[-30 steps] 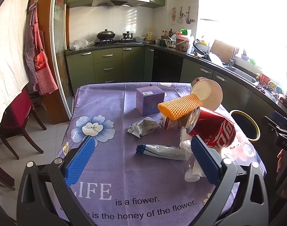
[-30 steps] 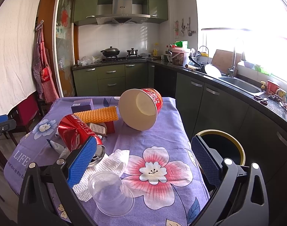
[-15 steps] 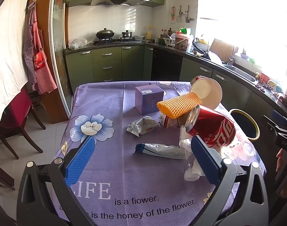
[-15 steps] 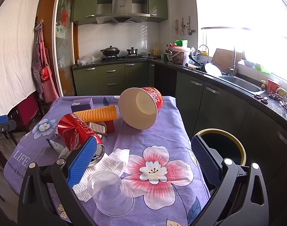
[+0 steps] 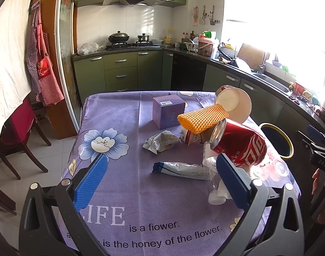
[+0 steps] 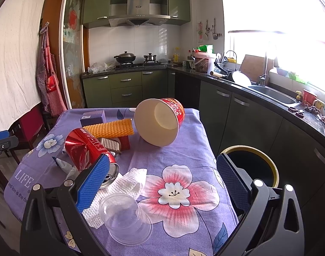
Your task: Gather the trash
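Green kitchen, purple flowered table (image 5: 124, 128): both tools, left tool (image 5: 160, 166) and right tool (image 6: 162, 170), hover wide open, empty; crushed red soda can (image 5: 240, 147) partly hides litter.

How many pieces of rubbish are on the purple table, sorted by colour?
Red: 2, can and paper bowl.
Orange: 1, foam net.
Purple: 1, box.
White or silver: 3, wrapper, tube, tissue.
Clear: 1, plastic cup.
Total: 8.
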### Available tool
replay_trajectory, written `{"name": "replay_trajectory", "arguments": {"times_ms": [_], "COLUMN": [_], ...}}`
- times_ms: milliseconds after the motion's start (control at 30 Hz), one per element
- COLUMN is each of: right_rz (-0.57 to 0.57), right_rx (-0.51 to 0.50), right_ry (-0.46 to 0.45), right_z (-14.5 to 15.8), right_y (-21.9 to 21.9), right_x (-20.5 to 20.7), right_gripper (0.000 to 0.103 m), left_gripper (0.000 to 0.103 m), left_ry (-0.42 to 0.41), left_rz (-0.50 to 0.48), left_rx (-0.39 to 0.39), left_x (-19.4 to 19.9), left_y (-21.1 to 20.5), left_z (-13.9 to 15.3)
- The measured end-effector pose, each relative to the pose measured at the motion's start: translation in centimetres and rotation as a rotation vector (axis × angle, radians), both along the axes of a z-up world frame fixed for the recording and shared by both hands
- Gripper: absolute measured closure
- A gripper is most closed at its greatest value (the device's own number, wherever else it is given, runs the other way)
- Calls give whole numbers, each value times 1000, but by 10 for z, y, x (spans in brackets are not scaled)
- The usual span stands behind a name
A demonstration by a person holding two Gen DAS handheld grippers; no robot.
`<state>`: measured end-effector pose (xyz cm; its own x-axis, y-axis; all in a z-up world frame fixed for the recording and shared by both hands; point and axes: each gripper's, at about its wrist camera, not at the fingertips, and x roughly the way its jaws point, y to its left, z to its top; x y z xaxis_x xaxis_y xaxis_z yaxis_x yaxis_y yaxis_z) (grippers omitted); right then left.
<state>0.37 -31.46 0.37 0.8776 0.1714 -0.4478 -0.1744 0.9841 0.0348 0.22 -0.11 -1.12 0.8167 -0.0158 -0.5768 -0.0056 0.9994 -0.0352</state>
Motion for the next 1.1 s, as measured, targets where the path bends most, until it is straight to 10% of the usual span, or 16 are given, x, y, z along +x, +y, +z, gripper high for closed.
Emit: {"name": "replay_trajectory", "arguments": {"times_ms": [733,1100], "right_rz": [-5,-52], "right_rx": [2,-54], "right_ry": [7,0], "right_z": [-5,-10], "right_y": [-1,-8], "right_x": [4,91], "right_gripper": [4,7], "left_gripper": [6,6], "left_ry": [15,64], "left_rz": [-9,-15], "left_rx": [-5,-36], "left_x": [3,29], "left_y": [-1,9], "left_z": [-3,-15]}}
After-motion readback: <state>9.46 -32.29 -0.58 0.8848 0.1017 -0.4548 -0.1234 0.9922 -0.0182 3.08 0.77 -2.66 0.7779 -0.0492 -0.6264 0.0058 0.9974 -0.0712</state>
